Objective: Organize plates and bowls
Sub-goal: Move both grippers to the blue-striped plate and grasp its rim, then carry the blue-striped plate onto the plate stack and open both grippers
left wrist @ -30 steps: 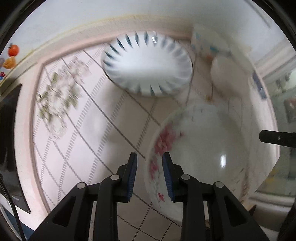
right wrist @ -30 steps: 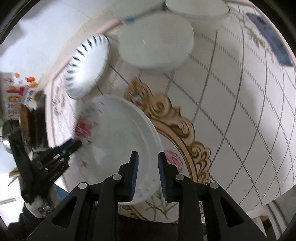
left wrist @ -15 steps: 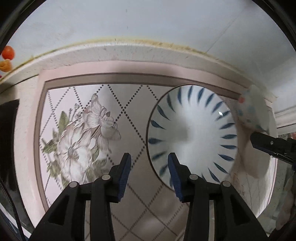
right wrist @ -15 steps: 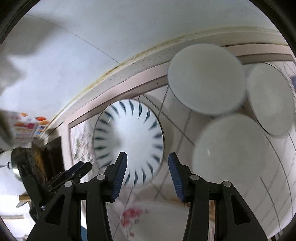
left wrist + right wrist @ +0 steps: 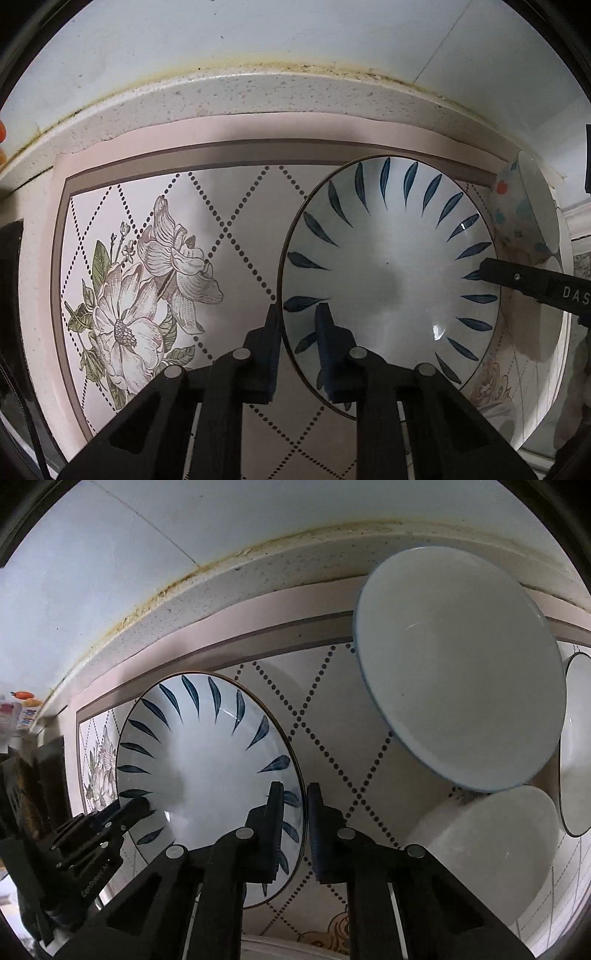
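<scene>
Round white plate with dark blue leaf strokes [image 5: 391, 273] lies flat on the floral-patterned table [image 5: 229, 206] near its back edge. Left gripper [image 5: 297, 343] straddles the plate's left rim, jaws apart (not clamped). Right gripper [image 5: 295, 812] straddles its right rim, jaws also apart. Large white bowl with thin blue rim [image 5: 461, 672] sits further right along the back edge.

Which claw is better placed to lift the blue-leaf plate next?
Neither clearly: it looks like a two-handed lift. The left claw straddles the blue-leaf plate's left rim, and the right claw straddles its right rim. Both are open, one finger inside the rim, one outside.
</scene>
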Action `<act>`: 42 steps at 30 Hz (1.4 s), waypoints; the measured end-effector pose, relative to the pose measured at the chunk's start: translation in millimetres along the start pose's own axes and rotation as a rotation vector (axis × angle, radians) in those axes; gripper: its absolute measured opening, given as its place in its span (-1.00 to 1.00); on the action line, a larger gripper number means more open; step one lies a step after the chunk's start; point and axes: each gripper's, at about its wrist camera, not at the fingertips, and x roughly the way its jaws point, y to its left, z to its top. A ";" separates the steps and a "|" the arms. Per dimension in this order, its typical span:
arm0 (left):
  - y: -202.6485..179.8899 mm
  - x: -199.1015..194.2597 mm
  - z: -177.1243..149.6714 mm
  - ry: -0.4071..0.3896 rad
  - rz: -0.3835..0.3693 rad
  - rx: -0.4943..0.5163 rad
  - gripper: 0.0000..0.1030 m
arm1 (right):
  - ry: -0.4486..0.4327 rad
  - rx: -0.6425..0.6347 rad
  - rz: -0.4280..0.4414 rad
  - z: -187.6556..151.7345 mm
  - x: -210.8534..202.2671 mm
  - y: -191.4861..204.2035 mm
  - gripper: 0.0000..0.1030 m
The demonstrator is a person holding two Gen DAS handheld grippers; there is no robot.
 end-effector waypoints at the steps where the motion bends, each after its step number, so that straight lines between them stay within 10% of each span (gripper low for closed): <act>1: -0.5 -1.8 -1.0 -0.004 0.000 -0.004 -0.69 | -0.001 0.001 0.006 -0.6 -0.1 -0.3 -0.73; 24: -29.6 -129.0 -85.3 -0.152 -0.022 0.045 -0.69 | -0.071 -0.081 0.126 -84.6 -106.6 -13.7 -0.73; 42: -66.2 -93.9 -174.2 -0.063 -0.005 0.047 -0.69 | 0.022 -0.098 0.125 -218.8 -83.8 -75.8 -0.74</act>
